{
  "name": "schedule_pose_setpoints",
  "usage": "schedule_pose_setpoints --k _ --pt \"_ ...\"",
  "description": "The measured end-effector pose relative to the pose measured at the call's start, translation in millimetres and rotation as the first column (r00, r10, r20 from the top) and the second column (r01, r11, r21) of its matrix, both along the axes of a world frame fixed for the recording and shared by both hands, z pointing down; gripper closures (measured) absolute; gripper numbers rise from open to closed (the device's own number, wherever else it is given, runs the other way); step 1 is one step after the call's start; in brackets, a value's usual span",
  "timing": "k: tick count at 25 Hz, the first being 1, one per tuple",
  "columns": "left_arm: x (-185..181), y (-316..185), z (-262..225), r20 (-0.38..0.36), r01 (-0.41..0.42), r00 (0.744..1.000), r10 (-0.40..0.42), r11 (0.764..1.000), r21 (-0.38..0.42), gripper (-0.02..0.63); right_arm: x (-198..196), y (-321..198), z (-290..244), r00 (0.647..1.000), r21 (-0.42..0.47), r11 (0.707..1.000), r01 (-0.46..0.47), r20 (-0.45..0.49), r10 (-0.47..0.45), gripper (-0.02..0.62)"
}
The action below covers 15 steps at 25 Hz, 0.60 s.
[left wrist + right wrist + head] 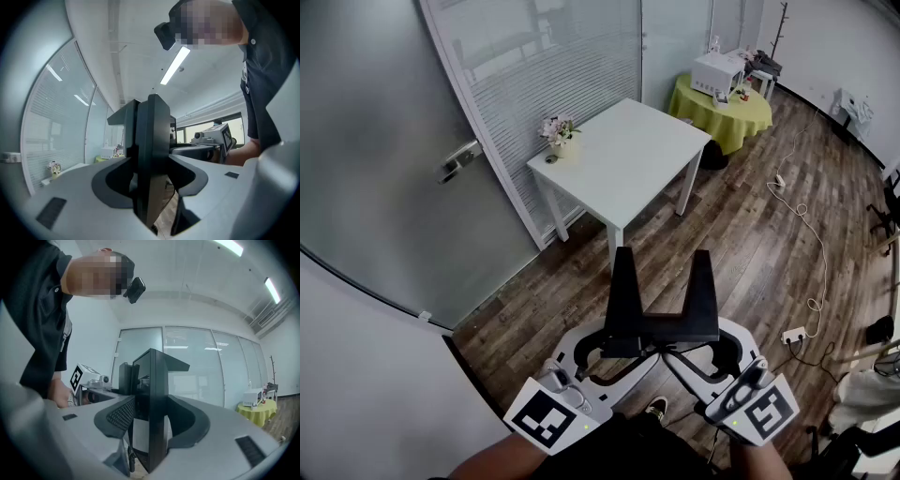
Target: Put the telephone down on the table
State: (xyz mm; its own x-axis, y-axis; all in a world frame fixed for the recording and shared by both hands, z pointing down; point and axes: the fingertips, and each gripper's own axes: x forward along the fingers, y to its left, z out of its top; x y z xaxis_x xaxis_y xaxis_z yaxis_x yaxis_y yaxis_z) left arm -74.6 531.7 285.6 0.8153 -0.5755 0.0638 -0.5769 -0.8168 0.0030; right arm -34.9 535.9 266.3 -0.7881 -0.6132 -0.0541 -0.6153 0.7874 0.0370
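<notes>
The telephone (661, 314) is a black piece with two upright prongs on a flat base. It hangs in the air over the wooden floor, close in front of me. My left gripper (614, 352) grips it from the left and my right gripper (711, 352) from the right, jaws level and facing each other. In the left gripper view the telephone (152, 159) stands edge-on, wedged between the grey jaws. The right gripper view shows the same black slab (150, 418) filling the gap. The white table (628, 155) stands some way ahead.
A small vase of flowers (558, 131) sits at the table's left corner. Behind it is a round table with a yellow cloth (741, 122) and a white appliance (717, 73). A glass door (459, 159) is on the left. Cables and a power strip (794, 335) lie on the floor to the right.
</notes>
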Motion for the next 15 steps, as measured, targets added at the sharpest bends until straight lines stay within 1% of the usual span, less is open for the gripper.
schedule_pose_setpoints --k 5,15 --pt "0.2 2.7 0.3 0.008 0.001 1.000 -0.001 1.000 0.009 0.377 1.0 2.8 0.9 1.000 0.002 1.000 0.005 -0.009 -0.005 0.364" --pt "-11.1 6.0 7.3 -0.011 0.008 1.000 -0.008 1.000 -0.027 0.377 -10.9 5.6 6.7 1.000 -0.020 1.000 0.009 -0.015 -0.009 0.364"
